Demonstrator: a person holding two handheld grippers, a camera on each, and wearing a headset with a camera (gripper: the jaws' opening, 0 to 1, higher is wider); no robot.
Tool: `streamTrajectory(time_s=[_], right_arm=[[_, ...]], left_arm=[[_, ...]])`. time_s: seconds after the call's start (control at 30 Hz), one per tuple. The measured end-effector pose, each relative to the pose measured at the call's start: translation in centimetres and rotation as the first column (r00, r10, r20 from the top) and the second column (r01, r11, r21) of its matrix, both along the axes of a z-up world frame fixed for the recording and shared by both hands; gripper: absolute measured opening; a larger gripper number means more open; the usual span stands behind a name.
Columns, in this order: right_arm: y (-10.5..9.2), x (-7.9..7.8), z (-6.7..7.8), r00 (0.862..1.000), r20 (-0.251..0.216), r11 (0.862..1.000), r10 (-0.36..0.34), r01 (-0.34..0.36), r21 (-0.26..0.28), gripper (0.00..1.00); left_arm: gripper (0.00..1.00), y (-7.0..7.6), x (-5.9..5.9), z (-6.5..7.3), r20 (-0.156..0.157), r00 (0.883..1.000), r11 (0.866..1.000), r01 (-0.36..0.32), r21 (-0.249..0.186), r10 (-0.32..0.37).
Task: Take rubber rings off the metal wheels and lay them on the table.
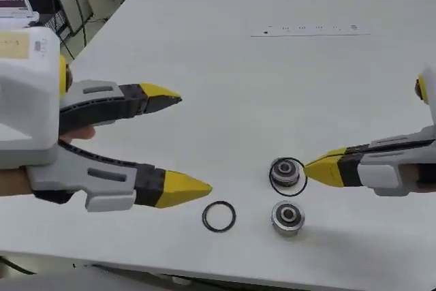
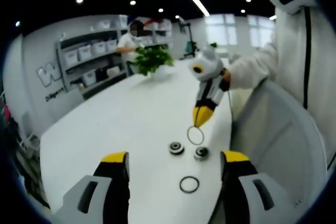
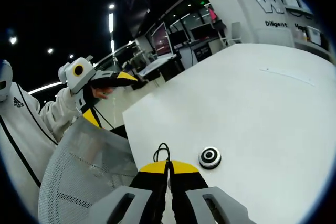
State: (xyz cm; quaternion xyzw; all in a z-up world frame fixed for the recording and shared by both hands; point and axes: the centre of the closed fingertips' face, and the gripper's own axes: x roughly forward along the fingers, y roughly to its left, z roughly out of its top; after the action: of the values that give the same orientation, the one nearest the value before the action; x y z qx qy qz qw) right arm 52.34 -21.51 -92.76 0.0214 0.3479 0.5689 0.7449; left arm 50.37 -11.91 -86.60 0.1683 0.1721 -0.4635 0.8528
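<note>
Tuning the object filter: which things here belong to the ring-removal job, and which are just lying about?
Job:
right gripper, shut on a rubber ring
loose rubber ring on the table
metal wheel
second metal wheel
left gripper, open

Lying about:
potted plant
shelf bins
mesh chair
monitor

Two wheels stand on the desk (image 1: 272, 86) — a far wheel (image 1: 285, 170) and a near wheel (image 1: 287, 216). Two rings: one loose ring (image 1: 219, 202) flat on the desk, one held ring (image 2: 195, 144) pinched in the right gripper (image 1: 310, 166). Two grippers in all — the left gripper (image 1: 195, 142) is the other. One desk.
</note>
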Motion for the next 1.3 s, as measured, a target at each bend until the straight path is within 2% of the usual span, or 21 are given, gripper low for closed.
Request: streamTrajectory(time_s=[0.2, 0.33, 0.47, 0.7, 1.03, 1.17, 1.3], right_arm=[[1.6, -1.0, 0.6, 1.000, -0.006, 1.000, 0.021, -0.021, -0.019, 0.00], [2.6, -1.4, 1.0, 0.999, -0.002, 0.999, 0.035, -0.035, -0.030, 0.00], [3.8, -1.4, 1.4, 0.999, 0.006, 0.999, 0.035, -0.035, -0.038, 0.00], [5.8, -1.5, 1.6, 0.999, 0.009, 0.998, 0.040, -0.039, -0.045, 0.00], [7.8, -1.9, 1.0, 0.999, 0.008, 0.997, 0.039, -0.039, -0.062, 0.00], [8.4, -2.2, 0.6, 0.999, -0.001, 0.996, 0.054, -0.054, -0.068, 0.00], [8.4, -2.3, -0.2, 0.997, -0.012, 0.993, 0.074, -0.075, -0.096, 0.00]], left_arm=[[0.73, 3.2, -0.9, -0.9, -0.006, 0.999, 0.999, -0.038, -0.026, 0.038], [0.74, 4.8, -1.2, -1.5, -0.012, 0.998, 0.997, -0.064, -0.045, 0.063], [0.75, 5.8, -1.5, -2.2, -0.014, 0.998, 0.997, -0.070, -0.045, 0.069], [0.75, 7.3, -1.7, -2.5, -0.018, 0.998, 0.995, -0.067, -0.078, 0.066], [0.74, 8.0, -2.6, -2.8, -0.019, 0.999, 0.993, -0.047, -0.112, 0.045], [0.74, 8.0, -3.0, -2.9, -0.017, 0.998, 0.992, -0.067, -0.108, 0.065], [0.75, 7.8, -3.4, -2.7, -0.014, 0.996, 0.989, -0.093, -0.118, 0.092]])
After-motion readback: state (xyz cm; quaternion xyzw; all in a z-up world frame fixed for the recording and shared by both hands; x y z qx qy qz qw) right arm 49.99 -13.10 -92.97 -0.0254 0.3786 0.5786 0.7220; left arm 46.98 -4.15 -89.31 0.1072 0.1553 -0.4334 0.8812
